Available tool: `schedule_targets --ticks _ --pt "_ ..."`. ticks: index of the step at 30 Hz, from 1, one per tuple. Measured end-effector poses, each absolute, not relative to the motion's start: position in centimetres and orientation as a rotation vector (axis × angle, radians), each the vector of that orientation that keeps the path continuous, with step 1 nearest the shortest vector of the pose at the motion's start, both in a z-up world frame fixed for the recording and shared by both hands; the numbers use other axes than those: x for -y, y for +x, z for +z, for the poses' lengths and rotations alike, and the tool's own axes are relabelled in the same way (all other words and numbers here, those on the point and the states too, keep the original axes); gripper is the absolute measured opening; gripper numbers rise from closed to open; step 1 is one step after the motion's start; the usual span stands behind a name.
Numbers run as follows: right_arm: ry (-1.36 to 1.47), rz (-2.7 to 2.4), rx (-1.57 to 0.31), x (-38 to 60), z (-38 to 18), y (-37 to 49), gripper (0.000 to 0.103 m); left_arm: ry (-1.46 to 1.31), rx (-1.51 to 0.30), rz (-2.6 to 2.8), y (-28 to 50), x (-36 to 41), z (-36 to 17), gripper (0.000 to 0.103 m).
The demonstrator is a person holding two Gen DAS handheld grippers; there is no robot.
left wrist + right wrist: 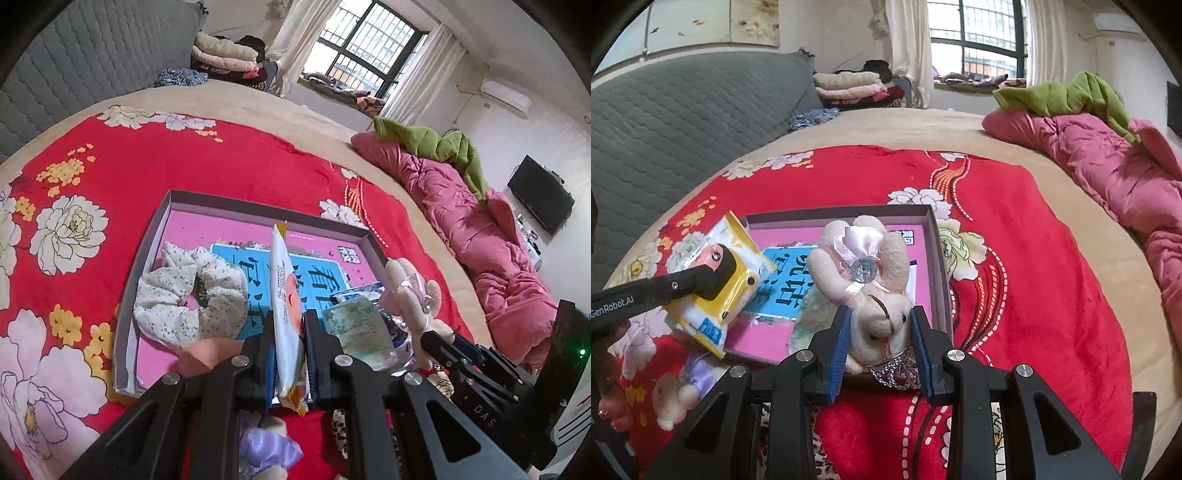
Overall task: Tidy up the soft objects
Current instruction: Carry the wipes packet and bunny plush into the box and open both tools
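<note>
Tissue pack [716, 284] sits clamped in hand-held gripper [713, 275] marked "GenRobot.AI".

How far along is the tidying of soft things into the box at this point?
Done: a white floral fabric scrunchie lies in the pink-bottomed cardboard box. In hand: the left hand-held gripper clamps a white tissue packet; the right hand-held gripper holds a beige plush rabbit over the box. Left: a purple-bowed plush toy on the red blanket.

- A white-and-yellow tissue pack [286, 314] is held edge-up above the shallow box [258, 210].
- A cream plush rabbit [875, 295] is held over the box's right side.
- A floral scrunchie [184, 295] lies inside the box, at left.
</note>
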State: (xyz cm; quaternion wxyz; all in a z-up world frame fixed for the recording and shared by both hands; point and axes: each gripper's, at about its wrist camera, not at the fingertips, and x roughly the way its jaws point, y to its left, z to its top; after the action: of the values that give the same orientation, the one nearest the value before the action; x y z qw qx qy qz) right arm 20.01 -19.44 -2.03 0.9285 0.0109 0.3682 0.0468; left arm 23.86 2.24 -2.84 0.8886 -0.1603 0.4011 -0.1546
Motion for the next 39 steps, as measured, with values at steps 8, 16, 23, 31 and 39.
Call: schedule_targets --ticks 8,16,23,31,39 --pt "0.004 0.103 -0.76 18.8 -2.5 20.2 0.033 -0.333 -0.849 -0.307 24.7 -2.2 -3.7 0.014" --pt "-0.014 0.099 -0.766 18.7 -2.9 20.6 0.033 -0.334 -0.842 -0.28 25.5 -2.5 -4.0 0.014" --pt "-0.025 0.092 -0.781 18.5 -3.5 21.3 0.034 -0.294 -0.86 -0.253 25.9 -2.2 -4.4 0.013" --pt "-0.031 0.083 -0.788 18.4 -3.6 21.4 0.034 -0.281 -0.866 -0.255 25.8 -2.0 -4.4 0.013" --pt "-0.027 0.061 -0.792 18.8 -3.5 21.5 0.034 -0.274 -0.874 -0.263 25.5 -2.1 -4.3 0.013"
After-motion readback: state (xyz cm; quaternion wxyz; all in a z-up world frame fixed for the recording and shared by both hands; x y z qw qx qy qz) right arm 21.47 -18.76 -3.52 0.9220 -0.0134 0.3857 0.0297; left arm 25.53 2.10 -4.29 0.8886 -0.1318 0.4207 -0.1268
